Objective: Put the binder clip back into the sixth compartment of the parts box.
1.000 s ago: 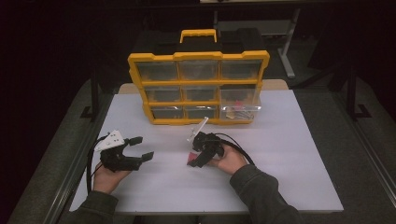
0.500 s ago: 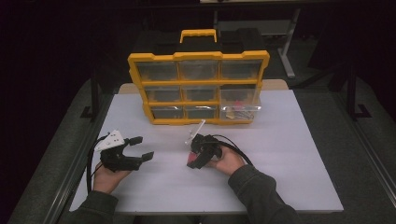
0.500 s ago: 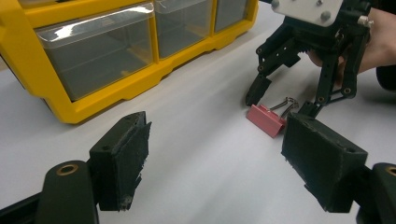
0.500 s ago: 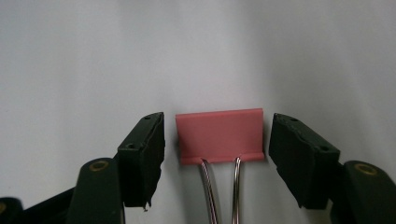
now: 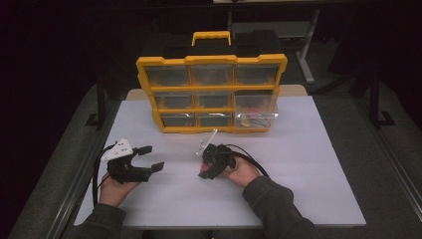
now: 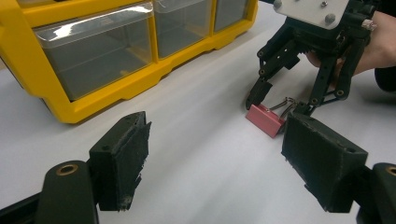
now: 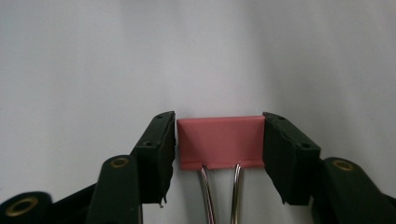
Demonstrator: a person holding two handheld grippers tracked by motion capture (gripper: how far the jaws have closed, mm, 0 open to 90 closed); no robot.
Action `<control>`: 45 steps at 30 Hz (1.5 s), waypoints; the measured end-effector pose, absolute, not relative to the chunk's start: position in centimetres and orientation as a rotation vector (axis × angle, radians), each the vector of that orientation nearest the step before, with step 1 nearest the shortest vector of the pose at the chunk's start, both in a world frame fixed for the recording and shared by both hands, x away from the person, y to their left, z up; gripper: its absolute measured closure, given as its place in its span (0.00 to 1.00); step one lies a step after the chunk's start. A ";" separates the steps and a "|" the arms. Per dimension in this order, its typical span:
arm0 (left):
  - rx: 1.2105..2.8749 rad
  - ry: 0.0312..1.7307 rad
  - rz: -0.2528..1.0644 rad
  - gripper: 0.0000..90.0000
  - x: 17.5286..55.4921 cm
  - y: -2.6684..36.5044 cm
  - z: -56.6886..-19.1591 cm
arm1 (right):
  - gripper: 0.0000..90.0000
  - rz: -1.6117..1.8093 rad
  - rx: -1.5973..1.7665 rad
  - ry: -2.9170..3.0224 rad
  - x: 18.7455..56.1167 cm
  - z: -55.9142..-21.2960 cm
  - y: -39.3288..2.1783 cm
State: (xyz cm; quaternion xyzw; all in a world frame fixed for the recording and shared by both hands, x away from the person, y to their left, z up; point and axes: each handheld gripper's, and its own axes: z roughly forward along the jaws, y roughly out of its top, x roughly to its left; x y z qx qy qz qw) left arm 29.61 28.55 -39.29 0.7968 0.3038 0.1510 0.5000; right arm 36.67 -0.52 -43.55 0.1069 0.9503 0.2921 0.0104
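Drawer (image 5: 256, 115) contents at the organizer's (image 5: 212, 93) 5 o'clock are too small to name; the clip's (image 7: 219, 142) wire handles are cut off at 6 o'clock

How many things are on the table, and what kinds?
Organizer: 1
Pink clip: 1
Tongs: 2, left and right
Total: 4

Your left gripper (image 5: 144, 160) rests on the white tabletop (image 5: 298, 164), jaws spread. Beyond both jaws stands the yellow drawer organizer (image 5: 211, 94). Your right gripper (image 5: 208, 170) points down at something red.
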 end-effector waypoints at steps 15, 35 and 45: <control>1.931 0.734 0.363 0.25 29.6 28.6 -39.3 | 0.54 0.975 0.323 3.001 36.7 -42.7 -1.1; 1.921 0.739 0.365 0.25 29.6 28.6 -39.2 | 0.54 1.109 0.362 3.023 37.0 -38.2 -2.9; 1.920 0.736 0.364 0.25 29.6 28.6 -39.2 | 0.54 1.156 0.378 3.018 37.3 -35.7 -3.8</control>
